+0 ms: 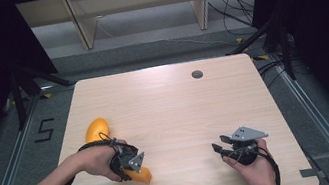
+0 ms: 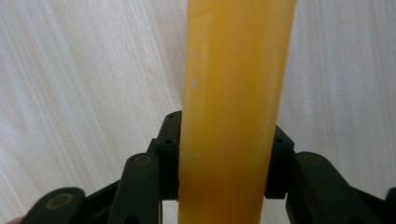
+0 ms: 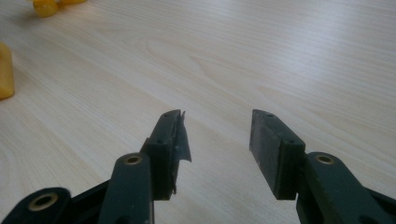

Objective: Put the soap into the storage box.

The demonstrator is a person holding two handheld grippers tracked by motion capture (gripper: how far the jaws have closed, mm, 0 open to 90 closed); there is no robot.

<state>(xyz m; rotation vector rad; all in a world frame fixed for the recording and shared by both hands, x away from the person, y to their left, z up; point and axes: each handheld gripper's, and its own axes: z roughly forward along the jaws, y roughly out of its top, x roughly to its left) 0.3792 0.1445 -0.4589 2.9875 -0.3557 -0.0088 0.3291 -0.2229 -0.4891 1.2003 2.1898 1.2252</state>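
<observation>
A long, curved yellow-orange object (image 1: 96, 129) lies on the front left of the light wooden table (image 1: 169, 102). My left gripper (image 1: 135, 169) sits over its near end, held in a hand that comes in from the lower left. In the left gripper view the object (image 2: 233, 70) runs straight up between the black pads (image 2: 169, 154), which press on both of its sides. My right gripper (image 1: 217, 147) rests at the front right, pointing left, with nothing in it. Its jaws (image 3: 217, 135) stand apart over bare wood. A yellow-orange end (image 3: 5, 70) shows at that view's left edge.
A small round grey grommet (image 1: 197, 74) sits in the tabletop near the back edge. Black stands and cables flank the table on both sides, and a pale wooden frame (image 1: 83, 27) stands on the floor beyond it.
</observation>
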